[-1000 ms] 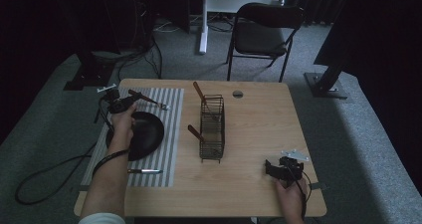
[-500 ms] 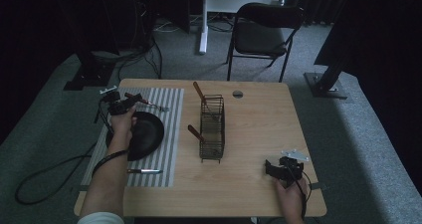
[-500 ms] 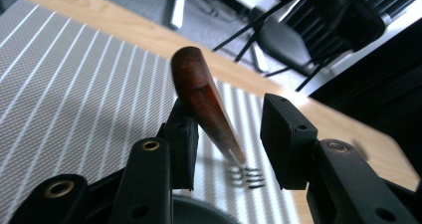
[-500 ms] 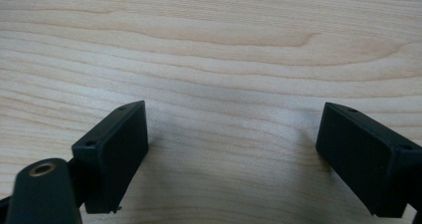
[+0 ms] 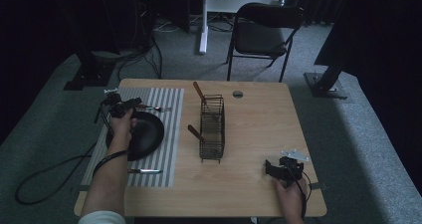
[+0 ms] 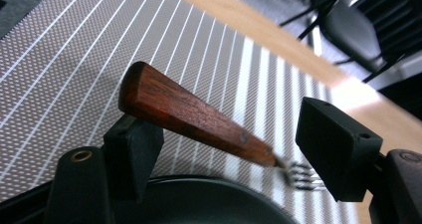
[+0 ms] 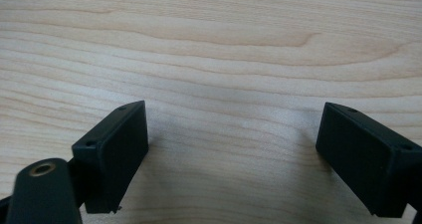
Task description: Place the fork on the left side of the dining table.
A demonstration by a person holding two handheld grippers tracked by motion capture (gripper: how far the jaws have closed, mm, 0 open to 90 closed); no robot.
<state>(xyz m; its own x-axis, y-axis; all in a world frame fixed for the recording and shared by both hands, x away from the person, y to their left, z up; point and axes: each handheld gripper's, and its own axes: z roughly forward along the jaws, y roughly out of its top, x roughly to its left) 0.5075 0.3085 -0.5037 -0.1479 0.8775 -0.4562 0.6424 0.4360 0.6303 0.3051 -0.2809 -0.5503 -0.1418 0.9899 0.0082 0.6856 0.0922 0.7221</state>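
- The left gripper (image 5: pixel 130 104) sits at the far left of the table (image 5: pixel 259 184), above the far edge of the black plate (image 5: pixel 142 134) on the striped placemat (image 5: pixel 169 129).
- Its jaws have just been opening; in the left gripper view they stand well apart, and the fork (image 6: pixel 199 122) with its wooden handle lies between them, its handle resting against one pad and clear of the other. I judge it released, not gripped.
- The fork (image 5: pixel 152 108) lies on the mat just beyond the plate, tines pointing right.
- Risk: pulling the gripper away with the handle against that pad could drag or flick the fork off its line, or tip it onto the plate's rim.
- Risk: sinking while withdrawing could knock the plate.
- The right gripper (image 5: pixel 271 169) rests at the near right corner, jaws wide and empty over bare wood (image 7: pixel 209 45), well apart from the wire basket (image 5: pixel 212 129).
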